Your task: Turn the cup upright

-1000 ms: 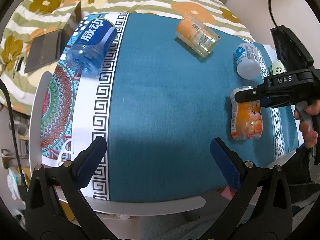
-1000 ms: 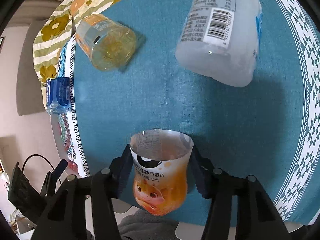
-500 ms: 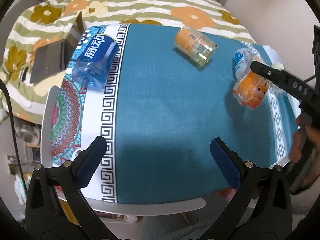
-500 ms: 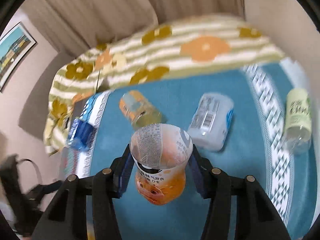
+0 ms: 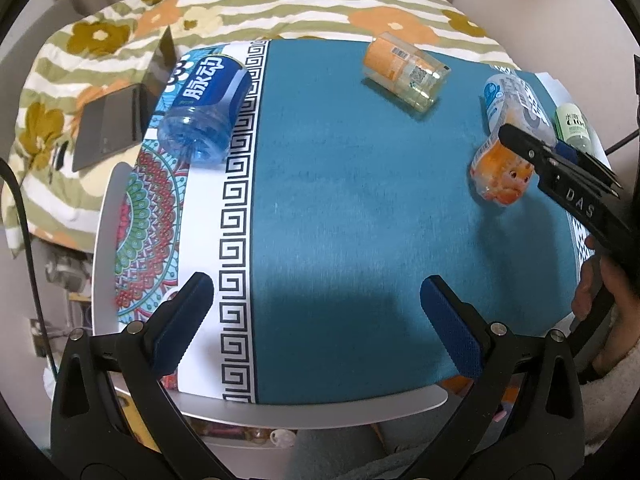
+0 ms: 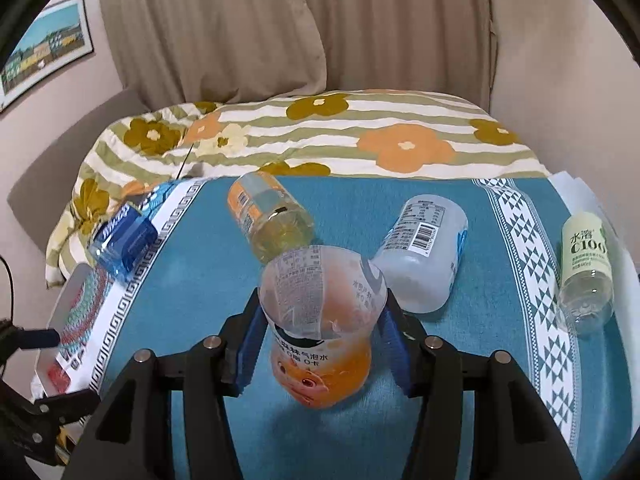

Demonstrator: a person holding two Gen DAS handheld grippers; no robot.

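The cup is a cut-off orange cartoon bottle (image 6: pixel 320 340) with its open mouth up. My right gripper (image 6: pixel 320 344) is shut on its middle and holds it nearly upright, with its base at or just above the teal cloth (image 6: pixel 472 360). The same cup (image 5: pixel 500 176) shows at the right of the left wrist view, under the right gripper's black finger (image 5: pixel 532 148). My left gripper (image 5: pixel 316 316) is open and empty, low over the near table edge, far from the cup.
Other cut bottles lie on their sides: a blue one (image 5: pixel 204 108) at the far left, a yellow-orange one (image 6: pixel 268 216), a frosted white one (image 6: pixel 424 248) and a pale green one (image 6: pixel 584 272) at the right. A flowered quilt (image 6: pixel 320 136) lies behind the table.
My right gripper lifted the orange cup off the cloth, where it lay on its side, and turned it mouth-up, then brought it back down close to the cloth. The left gripper stayed put.
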